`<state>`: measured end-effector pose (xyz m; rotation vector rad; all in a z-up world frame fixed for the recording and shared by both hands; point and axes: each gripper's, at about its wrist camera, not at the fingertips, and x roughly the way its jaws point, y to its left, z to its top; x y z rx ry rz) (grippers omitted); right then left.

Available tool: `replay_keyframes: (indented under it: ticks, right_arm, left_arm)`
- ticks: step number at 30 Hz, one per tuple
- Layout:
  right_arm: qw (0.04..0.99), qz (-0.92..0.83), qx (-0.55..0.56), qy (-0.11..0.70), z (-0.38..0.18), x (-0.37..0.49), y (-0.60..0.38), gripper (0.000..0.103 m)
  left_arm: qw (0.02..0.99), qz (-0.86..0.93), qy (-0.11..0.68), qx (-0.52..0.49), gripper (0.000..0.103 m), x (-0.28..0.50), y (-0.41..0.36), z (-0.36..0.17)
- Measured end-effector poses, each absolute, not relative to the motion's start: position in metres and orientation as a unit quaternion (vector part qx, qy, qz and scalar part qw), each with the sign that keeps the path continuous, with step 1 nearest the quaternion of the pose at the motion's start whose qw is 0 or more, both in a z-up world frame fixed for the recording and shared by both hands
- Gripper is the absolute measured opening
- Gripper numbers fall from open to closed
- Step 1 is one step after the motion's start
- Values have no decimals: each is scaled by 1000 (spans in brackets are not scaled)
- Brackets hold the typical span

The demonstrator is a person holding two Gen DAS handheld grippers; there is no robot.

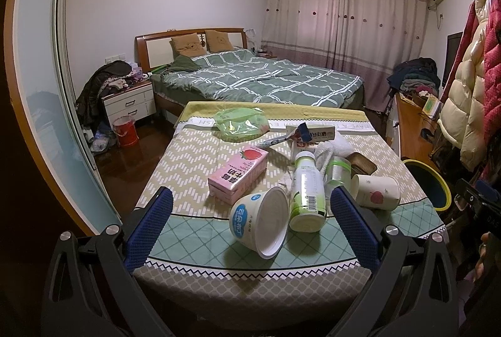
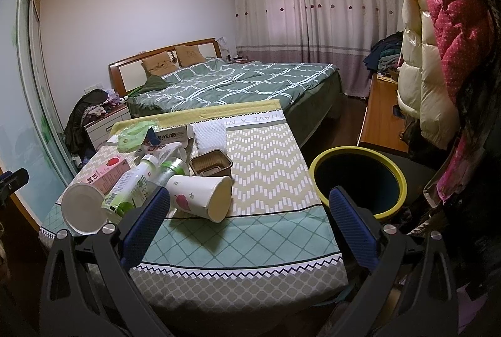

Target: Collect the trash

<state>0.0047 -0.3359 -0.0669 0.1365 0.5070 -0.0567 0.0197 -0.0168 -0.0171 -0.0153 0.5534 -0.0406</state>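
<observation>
Both the left gripper [image 1: 252, 211] and right gripper [image 2: 249, 213] are held with fingers spread, nothing pinched. Trash is scattered on the tabletop [image 2: 266, 237]; a tipped paper cup [image 2: 200, 194] is seen near the bin [image 2: 357, 180].

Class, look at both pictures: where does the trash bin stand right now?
The trash bin stands on the floor off the table's right edge, beside the wooden desk; in the left wrist view only its yellow rim shows at far right.

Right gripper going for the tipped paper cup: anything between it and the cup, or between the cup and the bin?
Nothing visible. The paper cup lies just ahead of the open right gripper, and only bare tablecloth separates it from the bin beside the table.
</observation>
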Motion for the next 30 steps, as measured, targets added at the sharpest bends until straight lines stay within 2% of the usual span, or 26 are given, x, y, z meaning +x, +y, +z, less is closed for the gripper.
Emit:
replay_keyframes:
  ticks: [30]
  right_arm:
    - [965,-18,62,255,-72,16,-326,97]
  left_arm:
    - [963,-19,269,-6,99,30,-13,-17]
